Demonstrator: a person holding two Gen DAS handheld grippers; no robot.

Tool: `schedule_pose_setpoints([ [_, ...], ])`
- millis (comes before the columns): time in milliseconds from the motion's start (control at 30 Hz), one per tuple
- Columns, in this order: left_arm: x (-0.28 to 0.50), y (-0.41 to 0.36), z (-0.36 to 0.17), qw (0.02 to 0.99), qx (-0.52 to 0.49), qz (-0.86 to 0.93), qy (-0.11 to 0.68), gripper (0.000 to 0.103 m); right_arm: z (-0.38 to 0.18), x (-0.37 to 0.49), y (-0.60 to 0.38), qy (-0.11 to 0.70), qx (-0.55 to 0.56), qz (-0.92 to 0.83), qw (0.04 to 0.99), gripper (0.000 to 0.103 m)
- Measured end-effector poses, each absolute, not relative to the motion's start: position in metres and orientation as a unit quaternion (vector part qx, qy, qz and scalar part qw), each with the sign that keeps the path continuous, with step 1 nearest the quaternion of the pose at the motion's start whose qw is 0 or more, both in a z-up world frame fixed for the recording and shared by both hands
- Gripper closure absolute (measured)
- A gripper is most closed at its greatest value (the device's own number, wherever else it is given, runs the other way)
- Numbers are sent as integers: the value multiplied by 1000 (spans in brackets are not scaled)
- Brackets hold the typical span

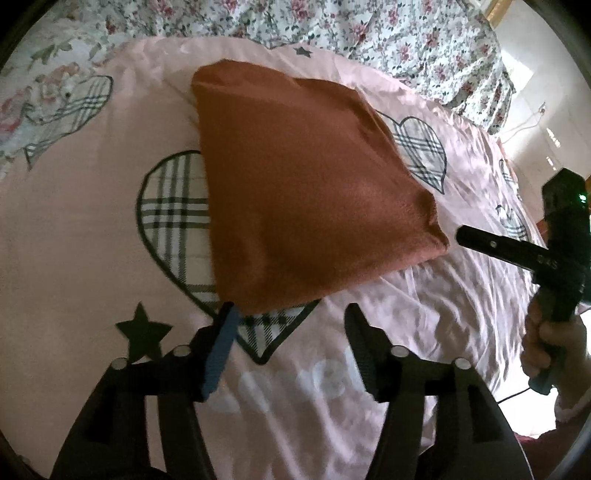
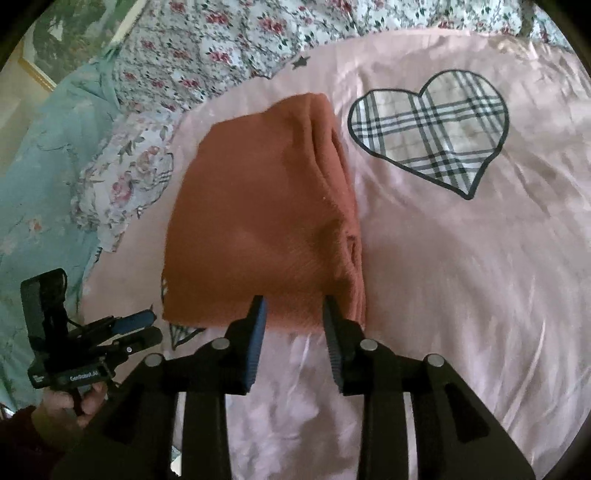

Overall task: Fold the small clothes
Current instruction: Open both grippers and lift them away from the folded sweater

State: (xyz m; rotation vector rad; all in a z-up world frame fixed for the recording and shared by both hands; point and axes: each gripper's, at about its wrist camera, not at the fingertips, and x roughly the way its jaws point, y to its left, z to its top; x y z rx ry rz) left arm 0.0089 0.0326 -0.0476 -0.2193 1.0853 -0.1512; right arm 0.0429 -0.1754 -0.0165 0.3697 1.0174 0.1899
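Observation:
A rust-orange garment [image 1: 299,192] lies folded into a thick stack on the pink bedspread [image 1: 92,229]; it also shows in the right wrist view [image 2: 266,221]. My left gripper [image 1: 291,312] is open and empty, its fingertips just at the garment's near edge. My right gripper [image 2: 295,306] is open, its fingertips at the garment's near edge, nothing held. The right gripper also shows at the right of the left wrist view [image 1: 461,234]. The left gripper shows at the lower left of the right wrist view [image 2: 147,325].
The pink bedspread [image 2: 461,277] bears plaid hearts [image 2: 432,133] and black stars [image 1: 142,330]. A floral quilt [image 1: 332,26] is bunched along the far side. A light blue floral cloth [image 2: 44,177] lies at the left.

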Motion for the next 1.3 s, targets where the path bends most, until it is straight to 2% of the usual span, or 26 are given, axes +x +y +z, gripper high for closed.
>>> schedule_pose_setpoints([
  [133, -5, 37, -41, 855, -85, -54, 509, 28, -10, 26, -165, 475, 164, 90, 860, 66],
  [333, -29, 42, -34, 865, -56, -20, 498, 27, -8, 9, -150, 474, 133, 92, 865, 48],
  [467, -41, 44, -32, 870, -26, 3, 492, 23, -8, -2, -138, 476, 104, 99, 868, 31],
  [600, -54, 45, -33, 873, 4, 27, 487, 20, -11, -13, -131, 483, 78, 101, 866, 24],
  [900, -55, 53, -38, 867, 10, 57, 496, 17, -14, -16, -122, 495, 50, 102, 861, 18],
  [1300, -15, 41, -22, 867, 57, 77, 490, 16, -6, 12, -121, 497, 18, 89, 863, 15],
])
